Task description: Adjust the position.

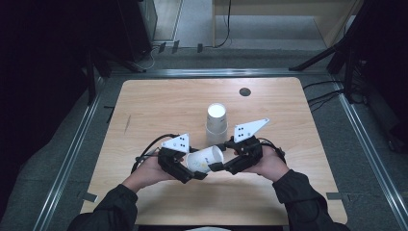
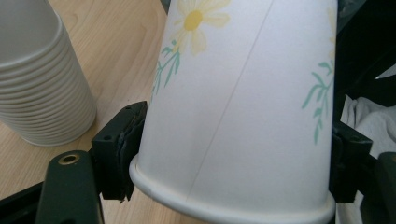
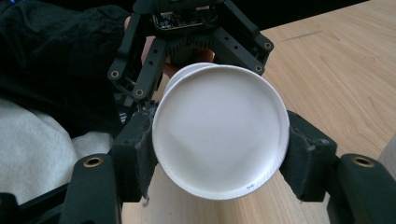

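cup (image 2: 243, 116): white, yellow daisy, green stems | table (image 1: 168, 101): light wood

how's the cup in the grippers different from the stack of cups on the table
The held cup lies on its side above the table, pinched between the left gripper and right gripper; the stack of cups stands untouched, base up, on the table. The held cup is mainly a single one, the stack many nested. Both are white paper.

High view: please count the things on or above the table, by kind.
Held cup: 1
Stack of cups: 1
Left tongs and right tongs: 2
Total: 4
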